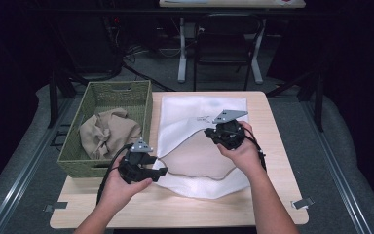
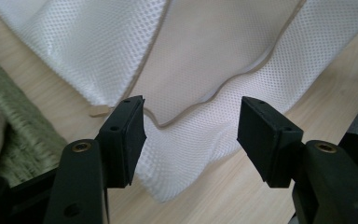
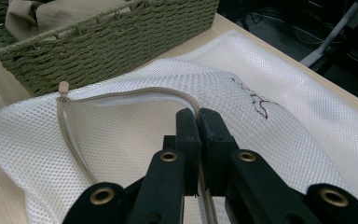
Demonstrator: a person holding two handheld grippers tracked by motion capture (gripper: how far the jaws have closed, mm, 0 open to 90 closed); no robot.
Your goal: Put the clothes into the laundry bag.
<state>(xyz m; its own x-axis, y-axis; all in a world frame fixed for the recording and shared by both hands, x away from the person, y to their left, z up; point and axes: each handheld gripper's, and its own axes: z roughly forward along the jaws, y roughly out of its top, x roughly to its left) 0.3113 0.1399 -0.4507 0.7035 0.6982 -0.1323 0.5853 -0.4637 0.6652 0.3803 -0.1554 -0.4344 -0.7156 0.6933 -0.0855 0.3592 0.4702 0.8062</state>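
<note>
A white mesh laundry bag [image 1: 202,114] lies flat on the wooden table [image 1: 268,195], its beige zipper edge [image 3: 121,93] unzipped and its mouth gaping. My right gripper [image 3: 198,122] is shut on the upper zipper edge, lifting that flap; in the high view the right gripper [image 1: 213,132] sits at the bag's middle. My left gripper [image 2: 191,126] is open, its jaws on either side of the lower mesh edge [image 2: 186,144] near the zipper's curve. In the high view the left gripper [image 1: 161,171] is at the bag's left front. The zipper pull [image 3: 64,87] rests at the opening's end.
A green woven basket [image 1: 90,165] stands left of the bag and holds crumpled beige cloth [image 1: 109,131]. Beyond the table's far edge stand a chair [image 1: 226,44] and cables on the floor. Bare tabletop runs along the front and right.
</note>
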